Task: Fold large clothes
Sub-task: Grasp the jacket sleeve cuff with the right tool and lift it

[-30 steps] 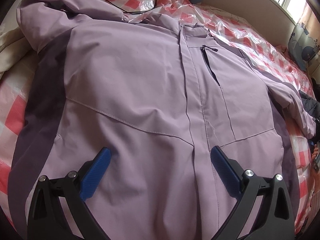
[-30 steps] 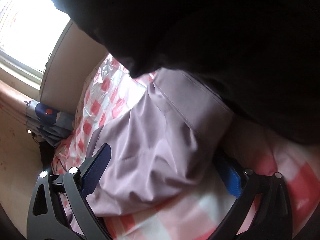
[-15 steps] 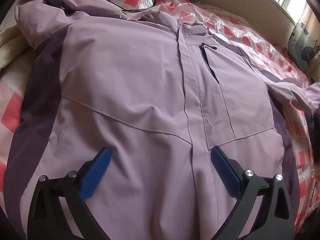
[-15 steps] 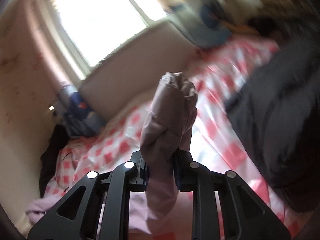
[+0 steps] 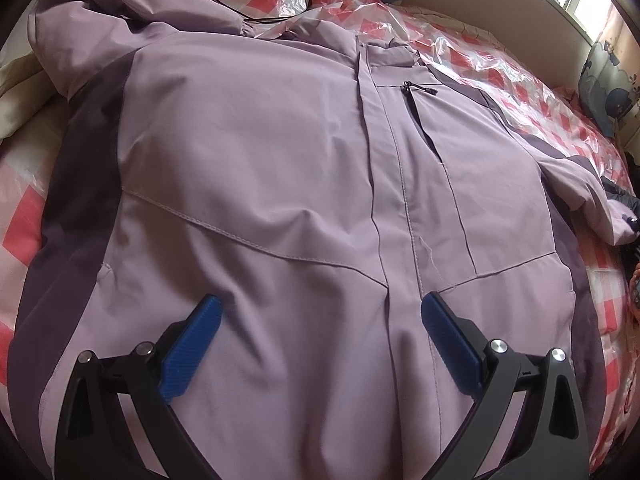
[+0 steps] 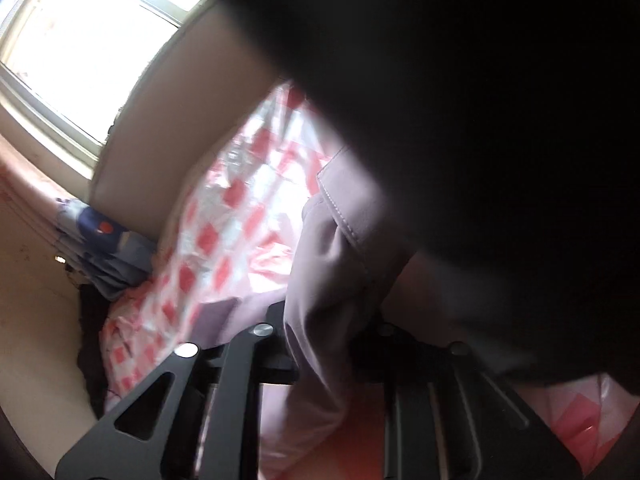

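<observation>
A large lilac jacket (image 5: 260,168) with dark purple side panels lies front up on the bed, zipped, its hood at the far left. My left gripper (image 5: 320,320) is open above the lower front, with blue pads (image 5: 192,344) spread and holding nothing. The jacket's right sleeve (image 5: 576,184) runs off to the right edge. In the right wrist view my right gripper (image 6: 324,344) is shut on the lilac sleeve cuff (image 6: 336,248). A dark blurred mass covers the upper right of that view.
The bed has a red-and-white checked cover under clear plastic (image 5: 500,64). A black cable (image 5: 280,4) lies near the hood. A dark garment (image 5: 624,196) lies at the right. A headboard (image 6: 168,136), window (image 6: 80,40) and blue cushion (image 6: 100,232) stand behind.
My right gripper closed on the sleeve cuff, swung it upward, and now holds it low again under a dark mass. The left gripper barely moved and stays open.
</observation>
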A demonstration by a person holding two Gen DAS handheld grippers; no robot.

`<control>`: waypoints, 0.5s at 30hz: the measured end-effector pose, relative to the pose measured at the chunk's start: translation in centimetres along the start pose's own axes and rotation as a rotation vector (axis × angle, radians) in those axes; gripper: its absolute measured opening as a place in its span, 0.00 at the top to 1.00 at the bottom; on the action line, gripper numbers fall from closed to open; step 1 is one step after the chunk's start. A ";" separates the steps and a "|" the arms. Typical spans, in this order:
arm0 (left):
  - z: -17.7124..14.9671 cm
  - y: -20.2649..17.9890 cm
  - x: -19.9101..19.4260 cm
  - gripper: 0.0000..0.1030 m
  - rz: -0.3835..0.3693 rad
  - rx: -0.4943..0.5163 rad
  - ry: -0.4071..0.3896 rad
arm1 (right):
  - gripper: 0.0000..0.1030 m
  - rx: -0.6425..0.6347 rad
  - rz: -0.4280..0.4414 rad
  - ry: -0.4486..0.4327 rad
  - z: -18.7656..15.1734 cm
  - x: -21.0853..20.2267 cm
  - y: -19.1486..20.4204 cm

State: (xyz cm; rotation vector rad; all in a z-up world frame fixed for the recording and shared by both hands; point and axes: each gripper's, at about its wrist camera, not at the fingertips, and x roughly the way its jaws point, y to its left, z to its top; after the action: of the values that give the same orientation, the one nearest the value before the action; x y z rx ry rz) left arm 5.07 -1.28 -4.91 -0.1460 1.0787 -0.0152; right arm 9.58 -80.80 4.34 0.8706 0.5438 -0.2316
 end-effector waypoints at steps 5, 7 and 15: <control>0.2 0.5 -0.4 0.07 -0.019 -0.019 -0.005 | 0.88 -0.113 0.117 -0.198 3.7 -7.9 4.5; 0.2 0.9 -0.5 0.07 -0.025 -0.027 -0.004 | 0.88 -0.136 0.081 -0.234 4.6 -9.2 4.6; 0.2 0.7 -0.4 0.07 -0.026 -0.022 0.007 | 0.64 0.015 -0.065 -0.042 2.1 -3.5 -1.1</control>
State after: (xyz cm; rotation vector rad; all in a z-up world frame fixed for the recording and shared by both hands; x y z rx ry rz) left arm 5.06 -0.55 -4.58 -0.1804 1.0843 -0.0272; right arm 6.99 -83.21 6.62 0.8613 0.5322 -0.3122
